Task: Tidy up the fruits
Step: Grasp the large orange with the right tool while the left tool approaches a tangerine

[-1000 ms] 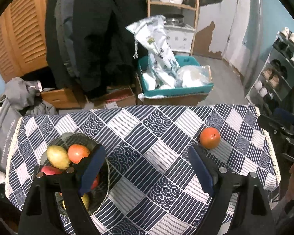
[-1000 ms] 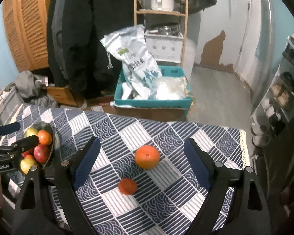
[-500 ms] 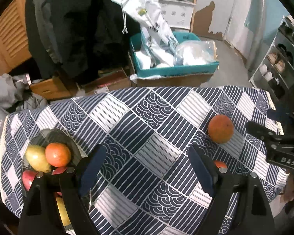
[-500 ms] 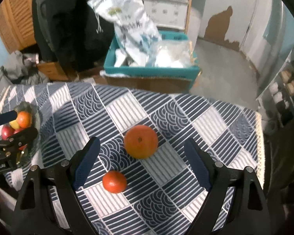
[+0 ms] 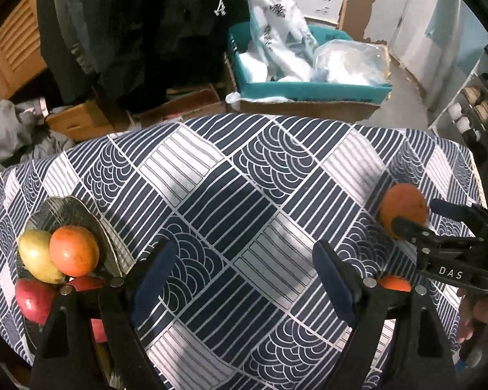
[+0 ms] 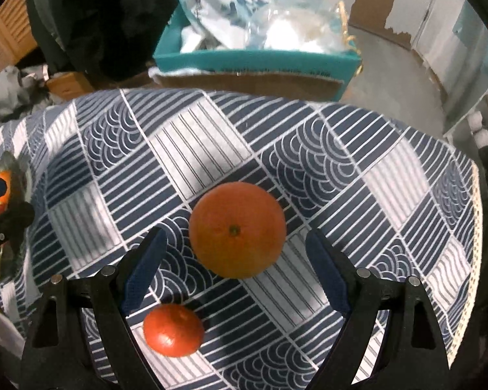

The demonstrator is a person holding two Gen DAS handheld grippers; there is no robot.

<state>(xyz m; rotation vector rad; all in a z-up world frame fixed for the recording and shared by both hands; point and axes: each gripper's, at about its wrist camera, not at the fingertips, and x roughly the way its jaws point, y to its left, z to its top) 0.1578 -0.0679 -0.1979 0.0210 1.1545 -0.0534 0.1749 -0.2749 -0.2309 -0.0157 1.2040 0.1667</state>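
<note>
A big orange (image 6: 237,229) lies on the patterned tablecloth (image 6: 195,143), just beyond the tips of my open right gripper (image 6: 236,260). A smaller tangerine (image 6: 173,330) sits below it, by the left finger. In the left wrist view the same orange (image 5: 403,209) and tangerine (image 5: 394,283) appear at right, partly behind the right gripper (image 5: 439,224). My left gripper (image 5: 244,269) hangs open over bare cloth. To its left a dark glass bowl (image 5: 71,208) holds an orange (image 5: 74,251), a yellow-green fruit (image 5: 37,255) and a red apple (image 5: 32,299).
Beyond the table's far edge stand a teal box (image 5: 309,89) with plastic bags, cardboard boxes (image 5: 81,120) and hanging dark coats (image 5: 140,32). A shoe rack (image 5: 471,97) is at right. A hand (image 5: 481,318) holds the right gripper.
Both grippers have come down toward the table and tilted more steeply. The orange and tangerine look larger and nearer in the right view; the bowl has slid left in the left view. Jaws unchanged.
</note>
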